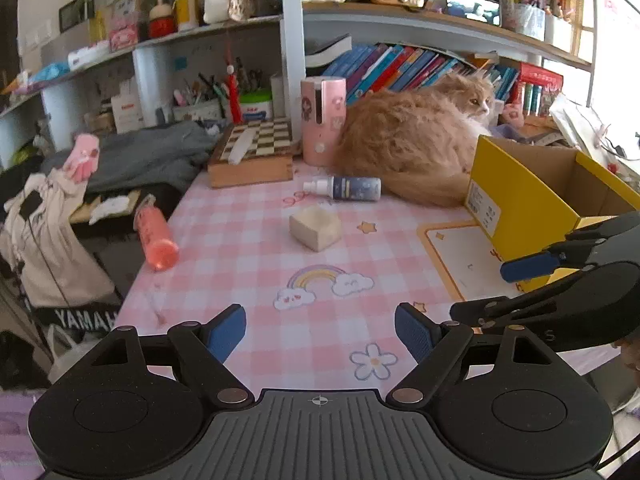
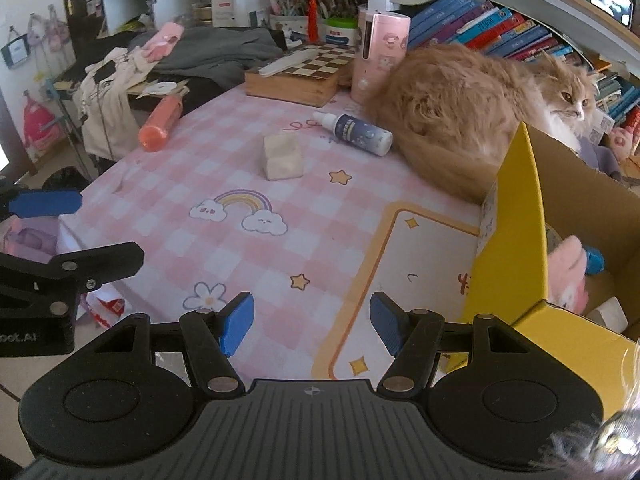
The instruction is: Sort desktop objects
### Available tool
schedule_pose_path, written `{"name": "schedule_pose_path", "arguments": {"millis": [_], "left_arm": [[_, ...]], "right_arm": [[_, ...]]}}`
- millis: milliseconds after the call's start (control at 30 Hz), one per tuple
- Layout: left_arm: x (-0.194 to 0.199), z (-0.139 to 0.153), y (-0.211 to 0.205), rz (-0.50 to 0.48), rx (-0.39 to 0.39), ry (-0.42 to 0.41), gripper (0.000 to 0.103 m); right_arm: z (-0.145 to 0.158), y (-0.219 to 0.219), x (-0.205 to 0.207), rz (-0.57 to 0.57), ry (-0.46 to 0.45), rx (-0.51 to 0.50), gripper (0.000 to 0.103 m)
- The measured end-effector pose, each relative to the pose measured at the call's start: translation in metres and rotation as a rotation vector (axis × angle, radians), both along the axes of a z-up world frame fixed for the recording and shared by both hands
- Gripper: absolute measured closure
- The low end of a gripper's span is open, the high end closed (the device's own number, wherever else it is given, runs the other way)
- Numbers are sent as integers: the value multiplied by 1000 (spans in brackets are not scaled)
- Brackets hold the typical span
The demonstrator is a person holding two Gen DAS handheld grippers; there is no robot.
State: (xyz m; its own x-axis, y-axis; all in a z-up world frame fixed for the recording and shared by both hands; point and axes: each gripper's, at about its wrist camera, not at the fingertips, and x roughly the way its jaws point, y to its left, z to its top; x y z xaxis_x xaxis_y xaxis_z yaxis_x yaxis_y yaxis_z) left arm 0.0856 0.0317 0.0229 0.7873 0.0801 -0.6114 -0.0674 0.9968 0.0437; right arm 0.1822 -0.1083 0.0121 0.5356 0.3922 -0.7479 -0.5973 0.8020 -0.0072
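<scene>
Both tools [image 1: 320, 336] [image 2: 311, 326] gape empty over checked pink cloth [image 1: 248, 248]; a squarish white block [image 1: 316, 227] lies beyond.

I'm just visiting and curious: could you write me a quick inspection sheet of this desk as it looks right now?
Surface: pink checked tablecloth, rainbow print.
Job's things: cream block, blue spray bottle lying flat, orange bottle lying at the left edge; yellow box with a pink plush toy inside.
Clutter: chessboard box, pink canister, fluffy cat against the box.
Grippers: left gripper open, empty; right gripper open, empty.
Cables: nothing seen.
Surroundings: crowded bookshelves.
</scene>
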Motion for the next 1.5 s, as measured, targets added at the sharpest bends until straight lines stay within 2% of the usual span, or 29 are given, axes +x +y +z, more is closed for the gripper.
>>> {"name": "schedule_pose_path", "arguments": {"millis": [400,600,833,1033,1133,1200,1500], "left_arm": [[2,3,-1,-14,21,-26,19],[5,4,-16,8,37,-39,19],[11,5,-29,85,40,-38,19],[13,0,-49,127,63,-29,19],[18,-2,-57,149,48,-21,19],[21,-2,-61,152,46,-16,19],[40,-2,-51,105,56,-25,19]], "right_arm": [[4,20,2,13,-40,11,41],[8,6,6,1,-59,54,41],[12,-15,10,-10,-88,140,41],[11,-37,12,29,-128,160,41],[12,-48,12,71,-133,175,44],[11,-51,11,68,-161,146,44],[10,-54,24,29,-164,174,44]]}}
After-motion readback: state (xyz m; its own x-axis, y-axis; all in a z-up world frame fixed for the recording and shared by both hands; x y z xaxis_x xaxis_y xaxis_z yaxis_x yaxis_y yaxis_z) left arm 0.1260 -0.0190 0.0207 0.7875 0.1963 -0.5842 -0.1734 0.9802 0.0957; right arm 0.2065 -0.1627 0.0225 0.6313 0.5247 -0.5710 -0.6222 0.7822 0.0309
